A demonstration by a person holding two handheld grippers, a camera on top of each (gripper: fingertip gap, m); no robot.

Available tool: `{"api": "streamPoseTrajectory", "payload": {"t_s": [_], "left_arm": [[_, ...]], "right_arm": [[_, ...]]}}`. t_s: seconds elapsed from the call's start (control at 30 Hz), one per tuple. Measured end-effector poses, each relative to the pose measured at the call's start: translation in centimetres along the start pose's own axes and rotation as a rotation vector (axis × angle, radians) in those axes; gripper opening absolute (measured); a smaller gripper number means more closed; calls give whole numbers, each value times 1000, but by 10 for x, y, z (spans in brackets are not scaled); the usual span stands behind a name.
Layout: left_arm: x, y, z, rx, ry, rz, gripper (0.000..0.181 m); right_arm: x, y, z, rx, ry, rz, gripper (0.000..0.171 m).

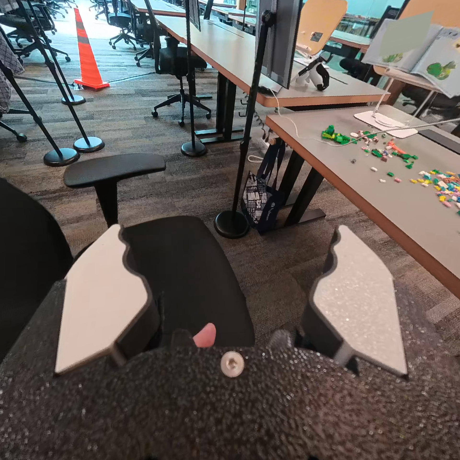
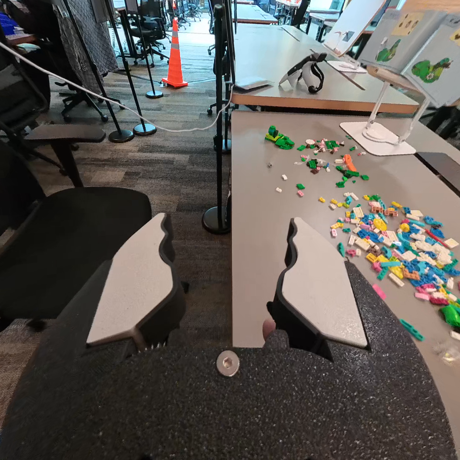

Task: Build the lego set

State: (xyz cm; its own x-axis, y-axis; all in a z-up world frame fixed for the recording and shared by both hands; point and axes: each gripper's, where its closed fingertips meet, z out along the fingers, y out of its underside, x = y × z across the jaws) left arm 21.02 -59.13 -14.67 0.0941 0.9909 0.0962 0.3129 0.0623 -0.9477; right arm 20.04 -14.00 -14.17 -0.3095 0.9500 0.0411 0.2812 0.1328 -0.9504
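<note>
A grey table (image 2: 261,224) holds a partly built green lego model (image 2: 278,139) at its far left, a scatter of green, pink and brown bricks (image 2: 323,154), and a big pile of mixed coloured bricks (image 2: 403,249). The model (image 1: 332,135) and the loose bricks (image 1: 443,184) also show in the left wrist view. My left gripper (image 1: 227,231) is open and empty, held over a black chair seat (image 1: 184,273), left of the table. My right gripper (image 2: 229,221) is open and empty, straddling the table's left edge, short of the bricks.
An instruction booklet on a clear stand (image 2: 383,129) rests at the table's far side. Black pole stands with round bases (image 2: 216,219) sit by the table's left edge. An orange cone (image 2: 175,57), office chairs and another desk (image 2: 286,82) lie beyond. A dark bag (image 1: 261,201) hangs under the table.
</note>
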Motion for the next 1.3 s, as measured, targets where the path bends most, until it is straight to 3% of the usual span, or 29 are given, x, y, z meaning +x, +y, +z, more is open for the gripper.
{"api": "streamPoseTrajectory", "payload": {"t_s": [0.2, 0.4, 0.63, 0.73, 0.87, 1.1, 1.3], "left_arm": [[3, -38, 56, 55, 39, -21, 145], [26, -106, 148, 175, 94, -10, 146], [53, -172, 266, 209, 128, -7, 142], [70, -178, 305, 164, 164, 72, 140], [101, -180, 340, 128, 251, 108, 136], [192, -184, 415, 59, 577, 194, 129], [295, -169, 464, -39, 1007, 299, 119]], "right_arm": [[20, -31, 29, 13, 25, -32, 87], [72, -69, 73, 47, 82, -96, 86], [145, -118, 191, 199, 83, -70, 82], [156, -126, 246, 173, 62, -39, 83], [149, -129, 278, 139, 17, -50, 82], [174, -99, 298, 72, 115, 50, 82], [200, -76, 286, 52, 396, 164, 82]]}}
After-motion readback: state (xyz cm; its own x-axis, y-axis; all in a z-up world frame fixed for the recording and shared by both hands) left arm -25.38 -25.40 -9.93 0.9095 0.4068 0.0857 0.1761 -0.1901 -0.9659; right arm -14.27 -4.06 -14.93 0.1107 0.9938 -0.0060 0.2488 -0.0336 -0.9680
